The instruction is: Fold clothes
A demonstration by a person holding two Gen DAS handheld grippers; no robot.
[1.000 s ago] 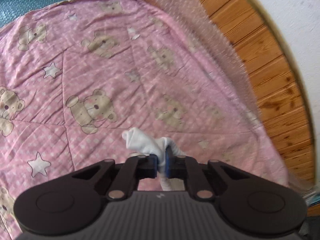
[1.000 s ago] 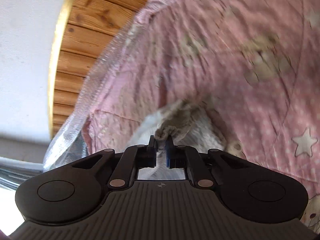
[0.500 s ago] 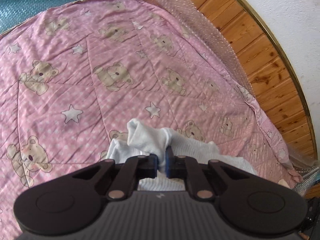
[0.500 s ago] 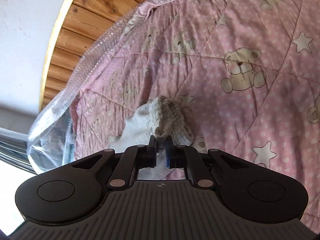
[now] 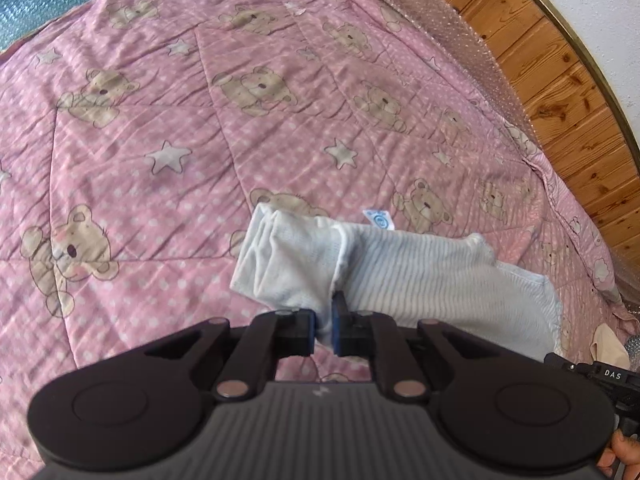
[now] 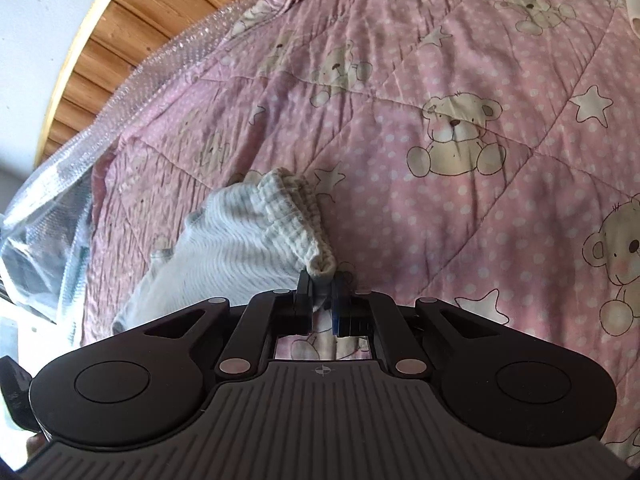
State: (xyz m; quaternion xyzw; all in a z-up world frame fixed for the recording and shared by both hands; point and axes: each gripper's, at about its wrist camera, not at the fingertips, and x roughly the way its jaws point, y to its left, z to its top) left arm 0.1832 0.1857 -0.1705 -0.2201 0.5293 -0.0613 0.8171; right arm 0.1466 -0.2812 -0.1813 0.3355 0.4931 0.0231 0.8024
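Over the quilt point(image 5: 168, 208), your left claw point(image 5: 324, 330) and right claw point(image 6: 322, 306) each clamp thin garment point(image 5: 404, 276) edges; uneven pulling could slip one free.

Left wrist: we look down, close, over pink quilt point(image 5: 280, 128); wood floor point(image 5: 568, 92) upper right. Right wrist: same quilt point(image 6: 460, 208), floor point(image 6: 132, 28) upper left. Shared: white garment point(image 5: 400, 272) point(image 6: 240, 252).

Bed under pink bear-and-star quilt point(image 5: 168, 200); bubble wrap point(image 5: 452, 36) along edge; white ribbed garment point(image 5: 420, 280) above quilt.
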